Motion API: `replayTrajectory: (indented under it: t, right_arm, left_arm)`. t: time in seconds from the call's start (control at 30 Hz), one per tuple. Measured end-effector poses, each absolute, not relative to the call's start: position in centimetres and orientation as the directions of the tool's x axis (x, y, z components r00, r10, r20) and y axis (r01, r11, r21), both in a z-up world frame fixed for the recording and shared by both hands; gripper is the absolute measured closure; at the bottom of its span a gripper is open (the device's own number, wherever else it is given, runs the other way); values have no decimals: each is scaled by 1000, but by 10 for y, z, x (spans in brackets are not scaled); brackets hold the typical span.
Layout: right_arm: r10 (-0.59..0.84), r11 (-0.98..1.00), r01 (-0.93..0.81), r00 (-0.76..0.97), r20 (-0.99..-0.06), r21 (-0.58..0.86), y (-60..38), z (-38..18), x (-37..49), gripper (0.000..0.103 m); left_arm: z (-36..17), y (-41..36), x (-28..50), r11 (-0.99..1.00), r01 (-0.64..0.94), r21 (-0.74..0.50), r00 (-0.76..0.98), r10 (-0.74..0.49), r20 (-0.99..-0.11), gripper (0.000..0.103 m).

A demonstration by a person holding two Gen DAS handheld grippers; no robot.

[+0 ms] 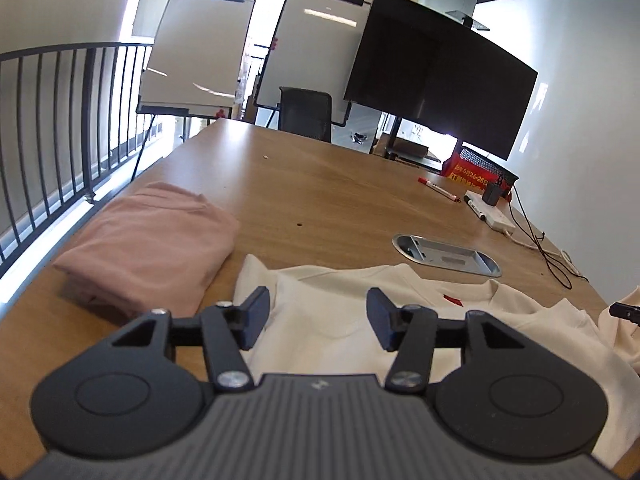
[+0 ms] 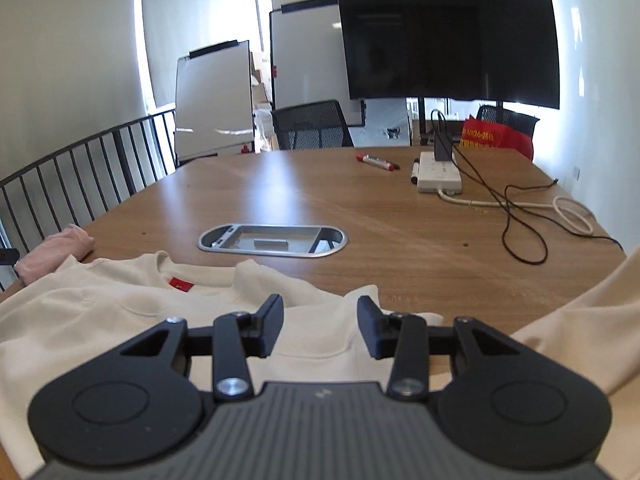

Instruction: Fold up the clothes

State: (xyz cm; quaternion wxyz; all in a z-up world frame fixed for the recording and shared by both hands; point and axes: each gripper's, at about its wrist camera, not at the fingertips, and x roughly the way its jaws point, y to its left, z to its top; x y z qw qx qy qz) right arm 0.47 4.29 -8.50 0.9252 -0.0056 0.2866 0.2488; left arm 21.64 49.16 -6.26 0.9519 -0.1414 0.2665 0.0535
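Left wrist view: both grippers hover with jaws apart over a cream sweatshirt [image 1: 340, 320] spread on the wooden desk [image 1: 320, 184].

The left gripper [image 1: 318, 318] tilts down above the sweatshirt's left shoulder, nothing between its fingers. The right gripper [image 2: 319, 326] hangs likewise over the right shoulder, empty. A folded pink garment [image 1: 152, 248] lies just left of the sweatshirt. Beyond the collar sits a recessed metal cable tray [image 2: 272, 240].

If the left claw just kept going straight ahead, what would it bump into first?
Most likely the cream sweatshirt lying on the table. The open left claw points slightly downward right over it, with nothing between the fingers. How near the cloth is, the picture cannot show.
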Motion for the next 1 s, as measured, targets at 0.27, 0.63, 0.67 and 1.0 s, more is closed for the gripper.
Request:
replayTrajectory:
  t: [0.27, 0.63, 0.67, 1.0]
  right_arm:
    - [365, 916, -378, 641, -675, 136, 70, -126, 103, 57]
    - [362, 923, -379, 806, -468, 61, 68, -100, 78, 93]
    - [365, 924, -377, 815, -450, 66, 66, -91, 79, 93]
    - [237, 970, -236, 846, -478, 64, 77, -67, 138, 91]
  left_arm:
    - [-119, 520, 286, 921, -232, -313, 739, -42, -673, 55]
    - [-83, 508, 271, 953, -220, -210, 836, 73, -544, 95]
    - [-76, 508, 270, 954, -221, -204, 850, 86, -519, 95]
    - [-60, 494, 317, 947, -313, -73, 883, 262, -389, 95]
